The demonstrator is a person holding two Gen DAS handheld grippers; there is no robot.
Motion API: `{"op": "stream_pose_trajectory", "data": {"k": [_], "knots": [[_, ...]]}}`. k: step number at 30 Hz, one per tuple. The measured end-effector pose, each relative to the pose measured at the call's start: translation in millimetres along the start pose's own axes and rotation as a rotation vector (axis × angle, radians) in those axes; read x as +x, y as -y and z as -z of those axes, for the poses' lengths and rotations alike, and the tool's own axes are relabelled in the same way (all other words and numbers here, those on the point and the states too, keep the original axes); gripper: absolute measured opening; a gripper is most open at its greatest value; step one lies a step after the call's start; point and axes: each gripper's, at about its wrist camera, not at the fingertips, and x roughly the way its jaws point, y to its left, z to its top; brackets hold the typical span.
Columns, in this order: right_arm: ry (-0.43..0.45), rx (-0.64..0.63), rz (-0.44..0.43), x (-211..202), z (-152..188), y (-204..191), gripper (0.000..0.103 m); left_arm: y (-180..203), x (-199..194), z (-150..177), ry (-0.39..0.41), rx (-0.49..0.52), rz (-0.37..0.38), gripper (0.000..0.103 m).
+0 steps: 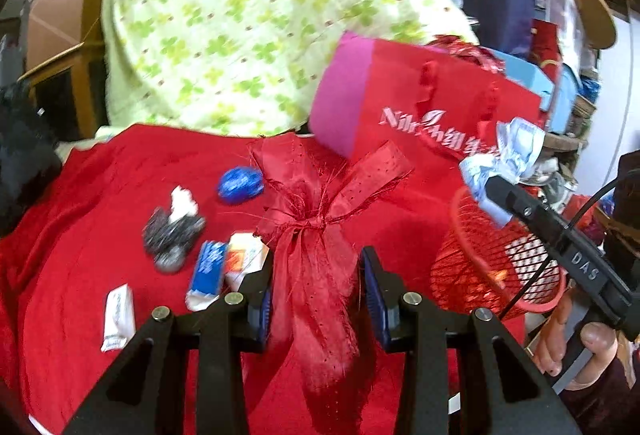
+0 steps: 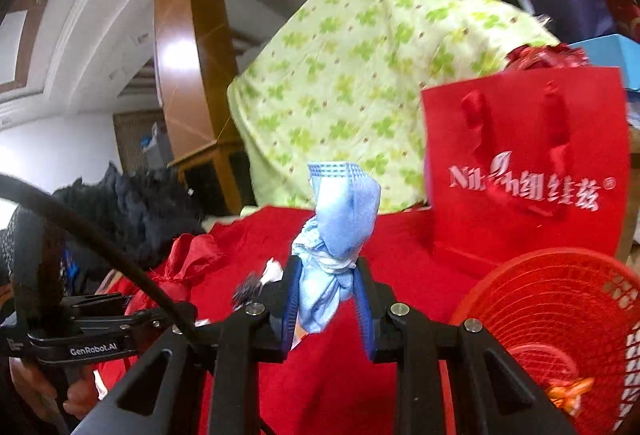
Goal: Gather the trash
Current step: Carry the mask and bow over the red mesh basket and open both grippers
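Note:
My left gripper [image 1: 318, 267] is shut on a tied red ribbon scrap [image 1: 316, 235] over the red cloth [image 1: 100, 203]. My right gripper [image 2: 328, 291] is shut on a crumpled light-blue face mask [image 2: 340, 219], held in the air left of the red mesh basket [image 2: 560, 323]; the mask [image 1: 508, 155] and basket [image 1: 488, 259] also show at the right of the left wrist view. Loose trash lies left of my left gripper: a blue foil ball [image 1: 240, 185], a grey crumpled wad [image 1: 172, 235] with white tissue [image 1: 182, 201], a blue-white packet [image 1: 208, 271], an orange-white packet [image 1: 242, 259] and a white packet [image 1: 118, 315].
A red paper gift bag [image 1: 424, 99] stands behind the basket; it also shows in the right wrist view [image 2: 528, 163]. A green clover-print cloth [image 1: 248, 23] covers something tall at the back. Dark fabric [image 2: 132, 203] lies at the far left. The basket holds an orange scrap [image 2: 568, 391].

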Motion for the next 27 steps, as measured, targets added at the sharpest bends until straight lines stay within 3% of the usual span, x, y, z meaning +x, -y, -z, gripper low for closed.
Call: {"op": "stream_pose_trajectory", "data": {"k": [6, 15, 22, 26, 27], "knots": [[0.043, 0.021, 0.083, -33, -6, 30, 0.027, 34, 6, -16, 0.017, 0.048, 0.088, 0.04], [0.151, 0.063, 0.336, -94, 1, 79, 0.027, 106, 30, -38, 0.037, 0.146, 0.258, 0.041], [0.154, 0.19, 0.388, -113, 4, 121, 0.027, 155, 57, -42, -0.016, 0.195, 0.369, 0.041], [0.152, 0.245, 0.412, -116, 5, 138, 0.03, 173, 70, -40, -0.044, 0.21, 0.381, 0.043], [0.152, 0.255, 0.411, -117, 5, 140, 0.03, 177, 73, -39, -0.049, 0.218, 0.369, 0.047]]}}
